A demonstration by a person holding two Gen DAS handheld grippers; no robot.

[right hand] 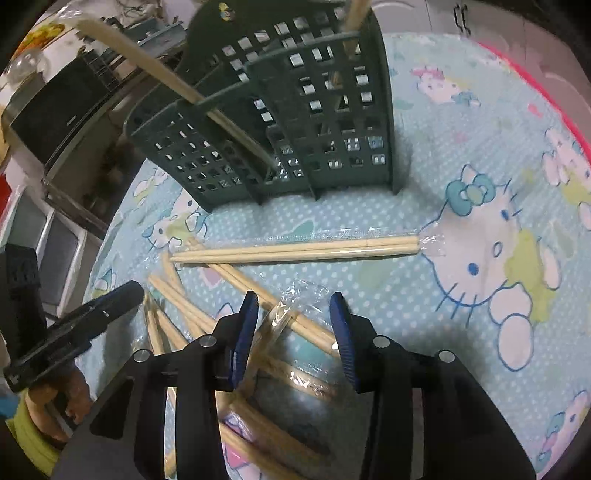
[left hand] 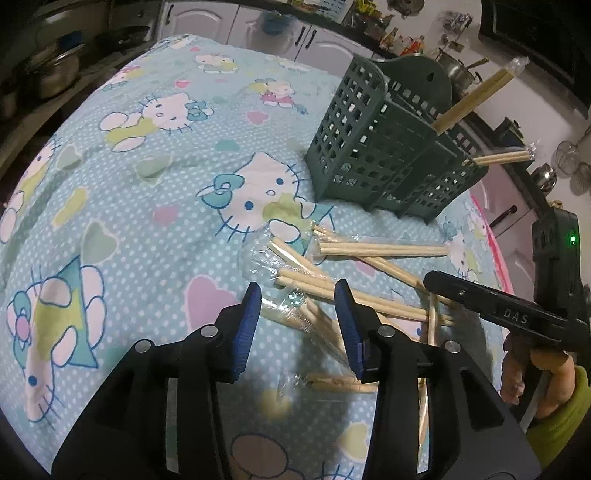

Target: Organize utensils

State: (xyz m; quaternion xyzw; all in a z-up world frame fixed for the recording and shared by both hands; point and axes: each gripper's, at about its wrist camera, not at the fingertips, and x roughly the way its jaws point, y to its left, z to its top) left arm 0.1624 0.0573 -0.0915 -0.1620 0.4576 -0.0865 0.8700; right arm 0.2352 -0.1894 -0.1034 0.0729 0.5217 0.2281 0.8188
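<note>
Both tools, left (left hand: 297, 325) and right (right hand: 293, 332), jaws apart over wrapped chopsticks (right hand: 295, 249) near green holder (right hand: 280, 122).

A worktop (left hand: 155, 155) draped in a pale blue dotted cartoon-cat cloth (right hand: 461, 206) fills the middle of a kitchen. Beyond its far edge run pale cabinets (left hand: 258, 29) with dark handles, under a dark counter (left hand: 369, 33) crowded with bottles and jars; steel pots (left hand: 48, 70) sit in shadow to the worktop's left. To its right stand a steel pot (left hand: 458, 70) and pinkish cabinets (left hand: 498, 206) against a white wall.
</note>
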